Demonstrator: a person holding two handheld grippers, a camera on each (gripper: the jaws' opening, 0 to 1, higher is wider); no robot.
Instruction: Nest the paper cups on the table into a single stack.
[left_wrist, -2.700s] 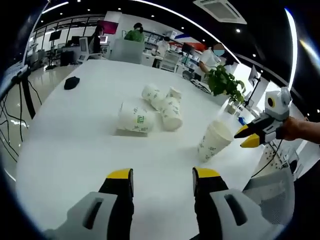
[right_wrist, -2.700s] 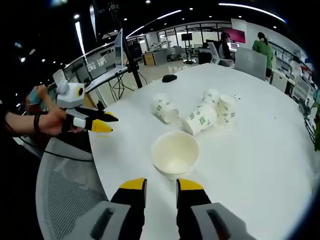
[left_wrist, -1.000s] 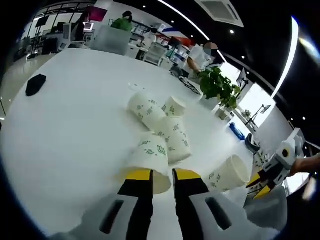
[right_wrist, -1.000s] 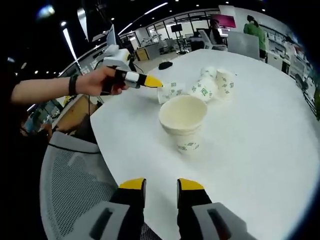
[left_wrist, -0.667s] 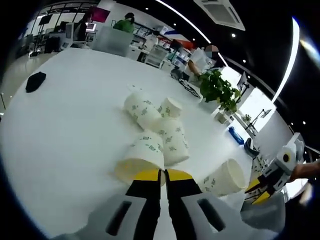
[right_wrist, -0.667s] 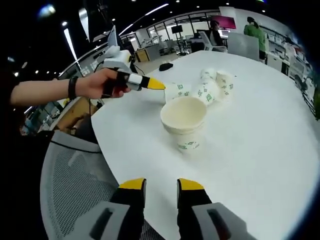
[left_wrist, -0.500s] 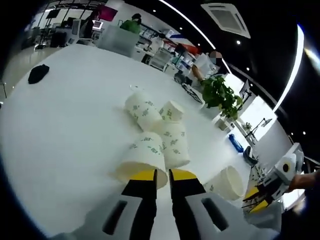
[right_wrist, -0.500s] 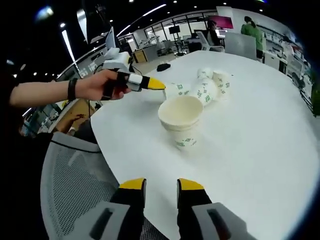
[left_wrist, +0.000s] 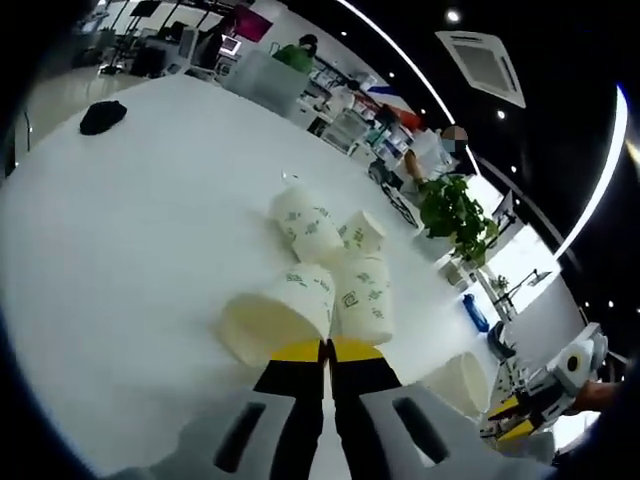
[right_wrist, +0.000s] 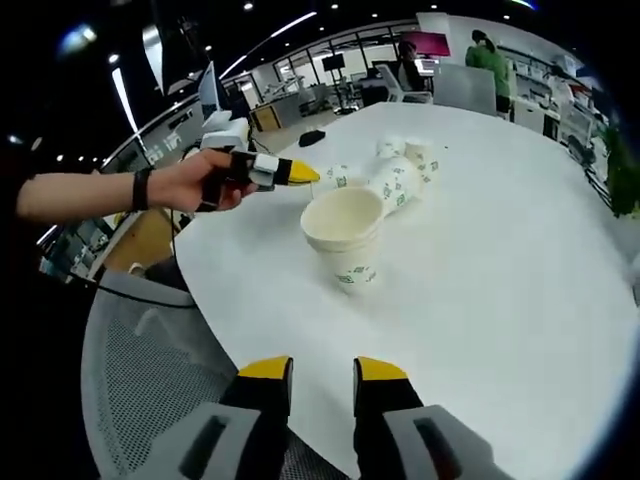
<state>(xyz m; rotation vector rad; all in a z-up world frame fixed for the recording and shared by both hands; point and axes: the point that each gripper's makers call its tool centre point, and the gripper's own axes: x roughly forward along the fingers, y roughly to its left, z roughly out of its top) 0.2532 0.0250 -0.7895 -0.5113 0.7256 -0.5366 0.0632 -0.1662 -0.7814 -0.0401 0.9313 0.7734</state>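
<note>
On the white table (left_wrist: 120, 230), the left gripper (left_wrist: 326, 352) is pinched shut on the rim of a lying paper cup (left_wrist: 275, 315), beside three more cups (left_wrist: 340, 255). Paper cups are light and squash easily, so a soft rim hold seems best. Over by the upright cup (right_wrist: 347, 236), the right gripper (right_wrist: 322, 370) waits a little open, holding nothing.

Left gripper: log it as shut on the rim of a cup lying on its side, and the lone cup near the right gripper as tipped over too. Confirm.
Not quite. The left gripper is shut on the lying cup, but the lone cup stands upright, mouth up, as the right gripper view shows.
</note>
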